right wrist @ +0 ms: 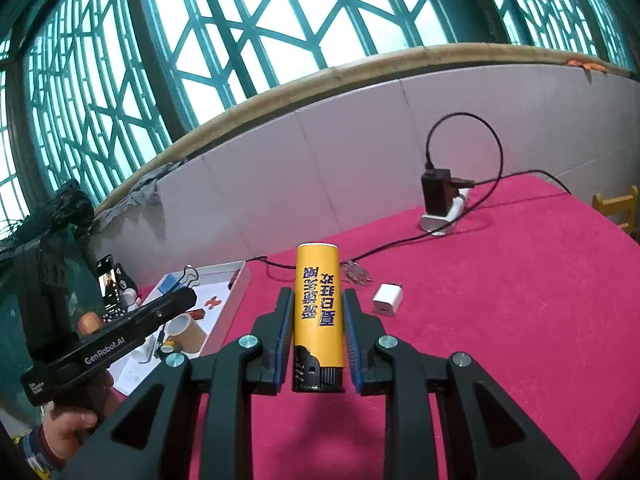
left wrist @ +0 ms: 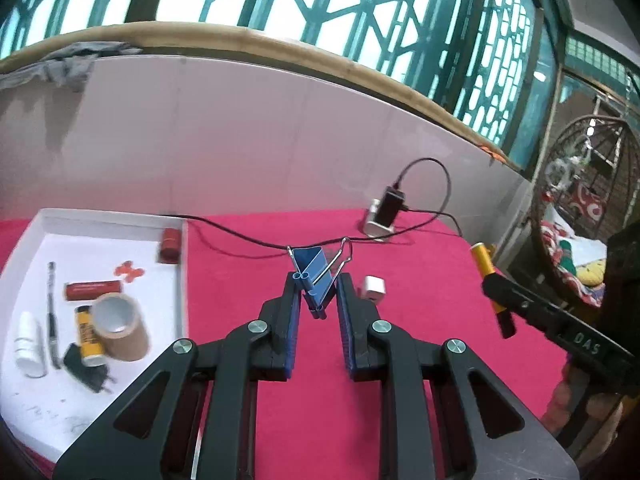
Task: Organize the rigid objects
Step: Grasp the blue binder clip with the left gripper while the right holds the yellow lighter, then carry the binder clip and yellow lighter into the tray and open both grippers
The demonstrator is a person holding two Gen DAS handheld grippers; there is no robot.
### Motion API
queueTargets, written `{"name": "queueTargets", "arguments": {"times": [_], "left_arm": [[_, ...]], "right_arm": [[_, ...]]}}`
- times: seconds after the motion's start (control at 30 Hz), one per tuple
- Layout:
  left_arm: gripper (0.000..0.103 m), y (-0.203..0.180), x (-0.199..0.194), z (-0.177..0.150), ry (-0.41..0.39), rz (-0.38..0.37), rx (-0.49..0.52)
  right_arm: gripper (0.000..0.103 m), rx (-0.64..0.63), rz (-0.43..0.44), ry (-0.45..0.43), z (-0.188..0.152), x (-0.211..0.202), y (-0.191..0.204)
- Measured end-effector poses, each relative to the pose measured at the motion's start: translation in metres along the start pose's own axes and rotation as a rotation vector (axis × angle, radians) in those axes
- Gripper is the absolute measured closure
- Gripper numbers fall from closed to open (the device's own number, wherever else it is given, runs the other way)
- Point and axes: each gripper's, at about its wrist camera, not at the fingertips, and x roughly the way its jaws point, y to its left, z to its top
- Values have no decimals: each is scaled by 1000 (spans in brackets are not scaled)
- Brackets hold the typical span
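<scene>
Left gripper pinching a blue binder clip between its 2 pads, held above the pink tablecloth just right of the white tray, which contains a tape roll, batteries and a pen. Right gripper clamped on a yellow lighter, upright, black head nearest the camera. A white charger cube lies on the cloth near a set of keys.

Both wrist views face the windowed wall, sharing the red table.

A blue binder clip and a yellow lighter are each held above the pink tabletop.
</scene>
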Motion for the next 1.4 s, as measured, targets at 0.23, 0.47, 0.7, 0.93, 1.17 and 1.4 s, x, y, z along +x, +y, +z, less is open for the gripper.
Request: {"name": "queueTargets", "arguments": {"times": [0.23,0.47,0.7,0.93,1.17,1.4], "left_arm": [[86,25,-25,-2,-33,61,-30],[86,51,-44,-3,-53,98,-81],[86,69,-54,-4,-68,126,-111],[86,83,-64,-5,-74,154,-138],[86,97,-76,-6,-100,181,-157],[86,111,-86,-6,-114,202,-182]], "right_arm": [[80,-51,23,16,1,7,25],[80,-91,43,28,3,13,43],[80,-125,62,42,3,17,61],[80,-159,79,48,4,21,79],[80,-189,97,62,2,26,98],[80,-228,119,71,5,33,117]]}}
